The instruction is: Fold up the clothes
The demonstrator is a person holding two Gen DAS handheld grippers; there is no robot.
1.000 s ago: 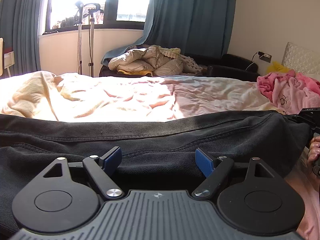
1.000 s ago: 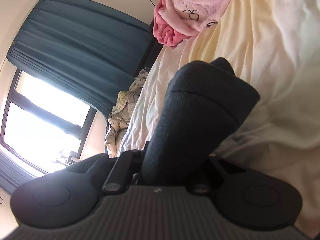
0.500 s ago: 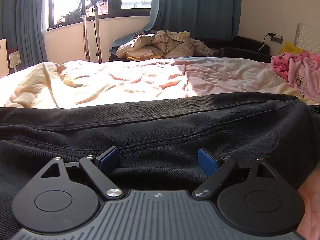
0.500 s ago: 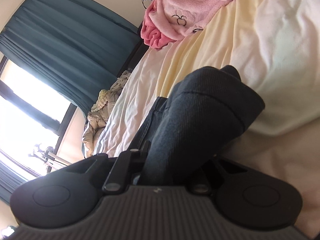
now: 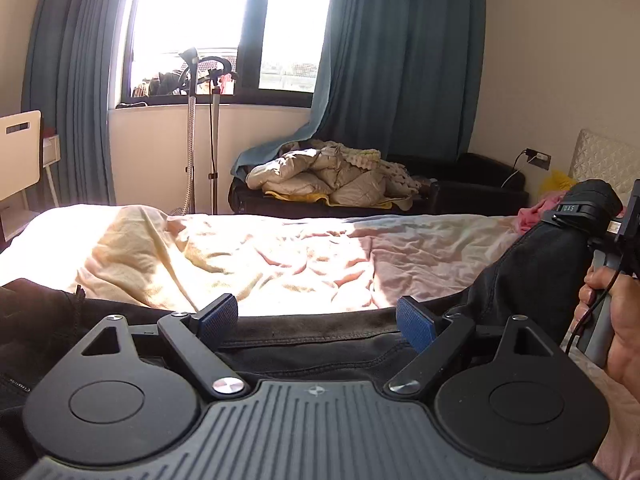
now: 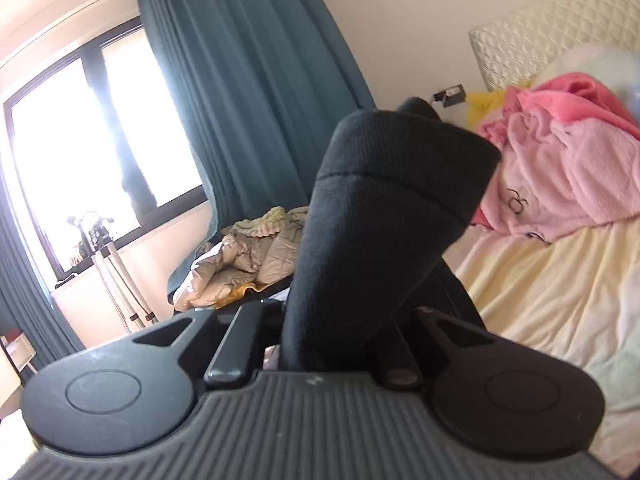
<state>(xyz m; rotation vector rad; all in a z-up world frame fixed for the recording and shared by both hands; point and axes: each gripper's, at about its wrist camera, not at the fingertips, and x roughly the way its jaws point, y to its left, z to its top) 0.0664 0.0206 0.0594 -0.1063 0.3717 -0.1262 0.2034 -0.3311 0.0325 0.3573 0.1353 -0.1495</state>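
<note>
Black garment [image 5: 320, 344] draped across near edge of bed [image 5: 280, 256], its right end lifted off the sheet. Right gripper [image 6: 340, 320] clamped tight on that bunched end; left gripper [image 5: 316, 320] gaping wide, holding nothing, cloth below its pads. Pink blanket [image 6: 560, 168] heaped by headboard [image 6: 540, 32]. Teal curtains [image 5: 400, 60], bright window. Since a second ago both grippers sit higher, garment end raised.
</note>
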